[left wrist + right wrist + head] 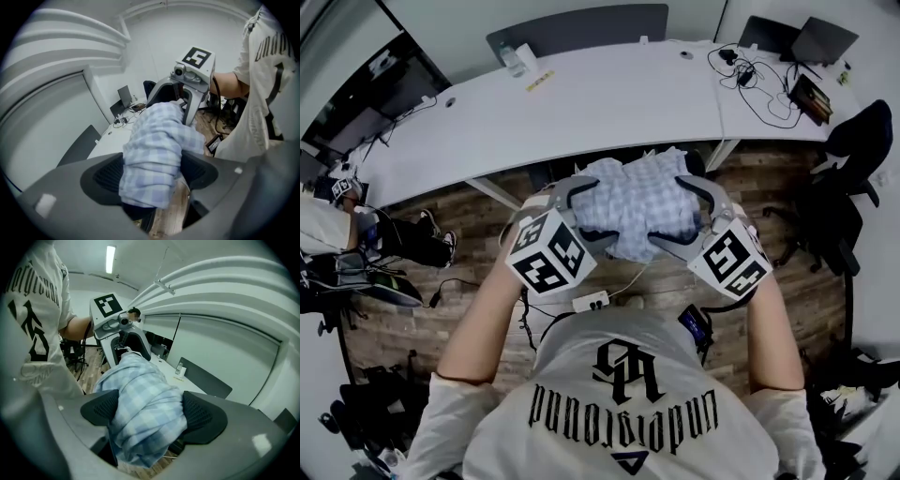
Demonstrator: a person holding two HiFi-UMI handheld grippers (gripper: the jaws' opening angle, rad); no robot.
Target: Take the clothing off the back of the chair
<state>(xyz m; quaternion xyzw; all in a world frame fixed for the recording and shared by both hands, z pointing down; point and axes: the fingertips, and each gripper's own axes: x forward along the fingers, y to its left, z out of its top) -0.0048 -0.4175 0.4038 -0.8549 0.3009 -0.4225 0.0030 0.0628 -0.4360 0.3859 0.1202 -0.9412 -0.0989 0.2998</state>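
Checked shirt (636,202) was seen bunched over a dark chair (697,165), itself mostly hidden, on the near side of the white desk (609,103). Left gripper (605,211) and right gripper (667,211) were set at opposite ends of the shirt. Both pairs of jaws were found spread wide, with cloth filling the gap between the pads. Contact was apparent, but a firm squeeze could not be confirmed.
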